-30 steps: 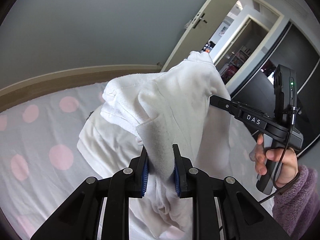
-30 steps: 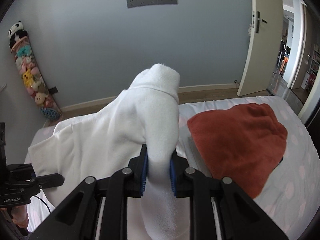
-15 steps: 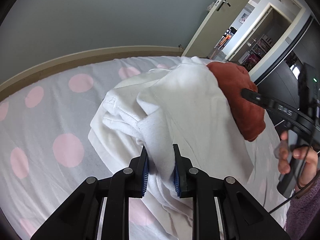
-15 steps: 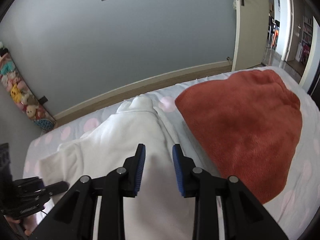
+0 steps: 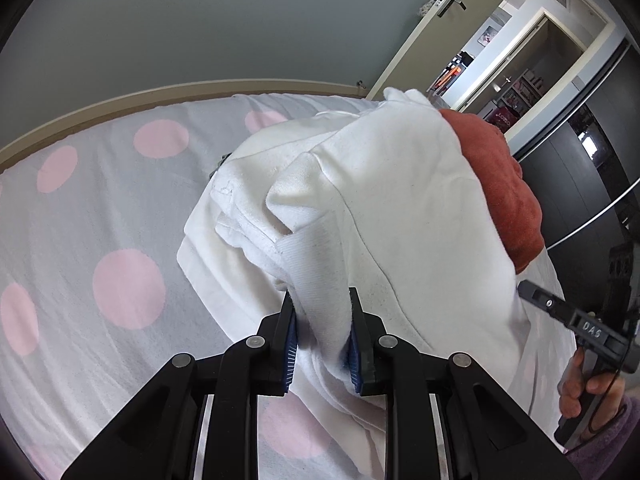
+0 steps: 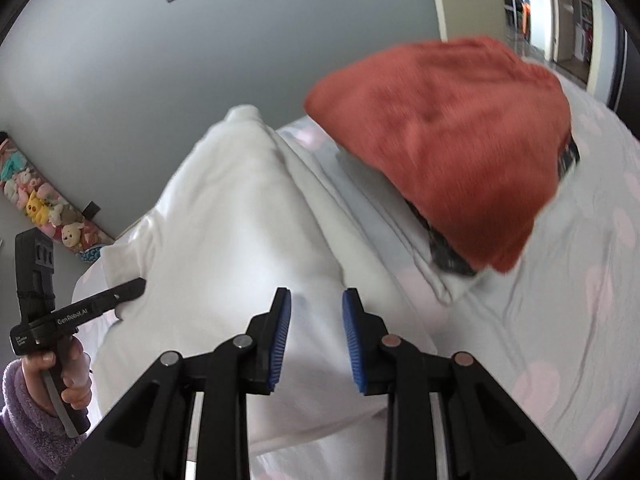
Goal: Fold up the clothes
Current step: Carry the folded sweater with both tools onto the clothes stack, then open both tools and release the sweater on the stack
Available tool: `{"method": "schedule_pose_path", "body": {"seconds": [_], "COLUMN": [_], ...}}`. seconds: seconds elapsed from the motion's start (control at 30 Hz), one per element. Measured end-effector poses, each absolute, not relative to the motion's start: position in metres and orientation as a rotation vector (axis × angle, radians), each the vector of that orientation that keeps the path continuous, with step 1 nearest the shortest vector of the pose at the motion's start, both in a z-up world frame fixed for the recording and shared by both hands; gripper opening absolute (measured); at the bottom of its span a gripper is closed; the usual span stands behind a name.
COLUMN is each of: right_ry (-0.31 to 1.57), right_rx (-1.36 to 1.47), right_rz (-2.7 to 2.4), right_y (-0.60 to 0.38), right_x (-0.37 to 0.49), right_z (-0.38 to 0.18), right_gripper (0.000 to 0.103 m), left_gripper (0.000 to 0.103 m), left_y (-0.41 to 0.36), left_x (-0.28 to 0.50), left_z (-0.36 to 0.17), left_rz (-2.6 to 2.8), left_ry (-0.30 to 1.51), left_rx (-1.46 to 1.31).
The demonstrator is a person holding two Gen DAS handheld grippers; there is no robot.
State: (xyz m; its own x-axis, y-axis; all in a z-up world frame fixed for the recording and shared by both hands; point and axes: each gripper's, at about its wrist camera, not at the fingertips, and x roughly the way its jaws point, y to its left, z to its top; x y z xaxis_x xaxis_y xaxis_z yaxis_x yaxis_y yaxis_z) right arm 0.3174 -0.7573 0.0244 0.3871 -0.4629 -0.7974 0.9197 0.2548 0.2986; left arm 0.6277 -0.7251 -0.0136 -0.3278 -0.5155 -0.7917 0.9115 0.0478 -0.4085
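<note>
A white fleece garment lies bunched on the spotted bed sheet. My left gripper is shut on a ribbed edge of it, with cloth pinched between the blue pads. In the right wrist view the same white garment spreads below my right gripper, which is open just above the cloth with nothing held. The right gripper's body shows at the right edge of the left wrist view, held by a hand. The left gripper's finger rests at the garment's left edge.
A folded rust-red fleece lies on the bed beside the white garment, on top of a dark item. A grey wall and an open door stand beyond the bed. Plush toys hang at the far left.
Both grippers came down with the white garment from a raised hold onto the bed. My right gripper let go and opened; it now sits low over the cloth. The left stays shut.
</note>
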Motion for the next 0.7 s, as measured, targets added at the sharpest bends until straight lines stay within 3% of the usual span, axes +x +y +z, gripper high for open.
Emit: {"method": "schedule_pose_path", "body": {"seconds": [0.27,0.47,0.7], "right_ry": [0.614,0.591,0.549], "right_rx": [0.923,0.971,0.871], "right_rz": [-1.077,-1.110,-1.101], "right_y": [-0.745,-0.736,-0.690], "right_x": [0.304,0.294,0.314], "right_z": [0.027,0.030,0.095], "right_gripper": [0.025,0.026,0.026], "left_gripper": [0.033,0.033,0.033], "left_y": [-0.716,-0.696,-0.655], "left_x": [0.630,0.627,0.611], "left_z": [-0.001,0.035,0.092], "left_rz": [-1.550,-1.537,-1.561], "left_ry": [1.160,1.031,0.834], "left_rx": [0.487,0.554,0.625]}}
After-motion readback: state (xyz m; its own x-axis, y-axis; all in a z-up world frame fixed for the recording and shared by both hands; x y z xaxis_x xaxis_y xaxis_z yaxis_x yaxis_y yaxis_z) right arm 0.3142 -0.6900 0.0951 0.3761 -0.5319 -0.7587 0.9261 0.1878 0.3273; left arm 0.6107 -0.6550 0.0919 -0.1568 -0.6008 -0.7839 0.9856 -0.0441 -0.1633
